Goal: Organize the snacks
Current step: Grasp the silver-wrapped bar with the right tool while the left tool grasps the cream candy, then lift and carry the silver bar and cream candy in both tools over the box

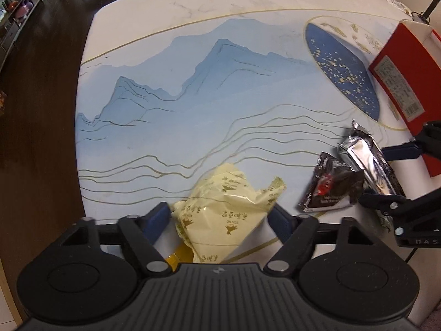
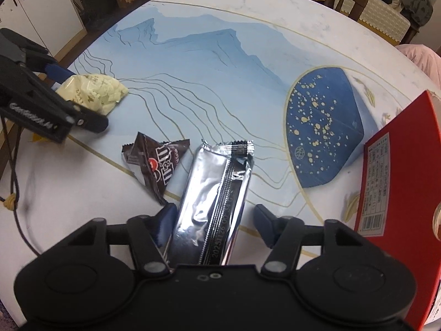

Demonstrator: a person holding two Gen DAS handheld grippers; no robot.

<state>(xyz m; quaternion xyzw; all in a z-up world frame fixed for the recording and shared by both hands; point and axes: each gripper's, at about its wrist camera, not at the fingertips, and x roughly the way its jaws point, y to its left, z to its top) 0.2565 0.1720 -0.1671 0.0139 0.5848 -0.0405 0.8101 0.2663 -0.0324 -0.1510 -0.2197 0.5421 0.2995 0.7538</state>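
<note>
The table (image 2: 220, 8), a white top painted with blue mountains and gold lines, fills both views. At about three o'clock in the right wrist view stands the red box (image 2: 399, 182), its far side cut off by the frame, so whether it is open cannot be told.

The right gripper (image 2: 215, 220) straddles the silver packet (image 2: 215, 193), which lies on the table pointing toward twelve o'clock. Its left pad looks to be against the packet's edge, while the right pad stands apart from it with a clear gap, so this claw is released, not yet gripping. The dark chocolate packet (image 2: 154, 162) lies just beside the silver one at ten o'clock, near the left pad.

The left gripper (image 1: 220, 215) is around the cream wrapper (image 1: 226, 209), a crumpled pastry bag at six o'clock in its own view. Both pads seem to meet the wrapper's sides, but whether they truly press or merely brush the loose film I cannot tell.

To do this step well, I judge each claw should close gently and squarely across the body of its snack, not on loose film. The right one should keep its left pad clear of the chocolate packet's corner, lest it drag that along.

Something amber (image 1: 179, 258) shows beneath the cream wrapper; most of it is hidden. The near ends of both snacks are covered by the gripper bodies.
</note>
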